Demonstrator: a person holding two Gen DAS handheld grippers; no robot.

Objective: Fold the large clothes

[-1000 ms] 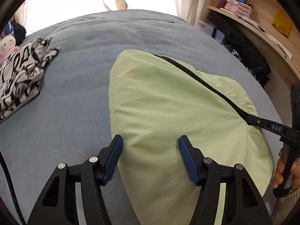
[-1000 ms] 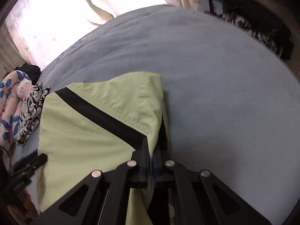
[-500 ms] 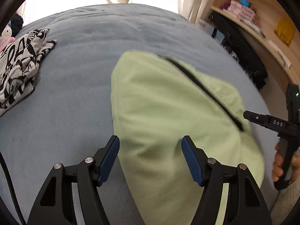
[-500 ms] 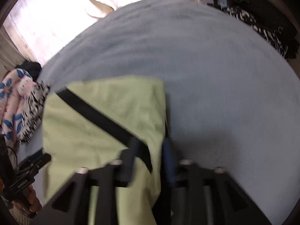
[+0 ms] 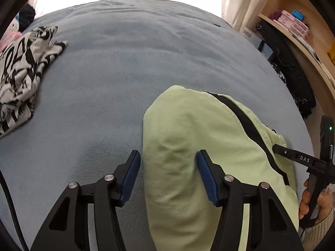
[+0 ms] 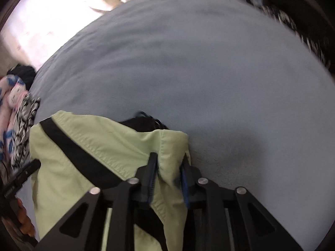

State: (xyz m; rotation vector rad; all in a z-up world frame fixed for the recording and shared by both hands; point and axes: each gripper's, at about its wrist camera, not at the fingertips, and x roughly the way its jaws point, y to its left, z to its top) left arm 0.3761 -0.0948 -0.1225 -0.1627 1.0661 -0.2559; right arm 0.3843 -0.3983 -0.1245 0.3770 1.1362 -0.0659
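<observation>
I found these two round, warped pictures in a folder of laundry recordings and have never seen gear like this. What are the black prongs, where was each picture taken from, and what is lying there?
There is no robot here. A person holds a two-finger clamp in each hand, and a wide-angle camera on each clamp looks along its fingers.

One picture is from the left gripper, whose blue pads stand open on either side of a light green garment with a black stripe. The other is from the right gripper, which has just been closing, with a fold of that garment between its pads.

The garment lies on a blue-grey bed cover. A black-and-white patterned cloth lies further off.
</observation>
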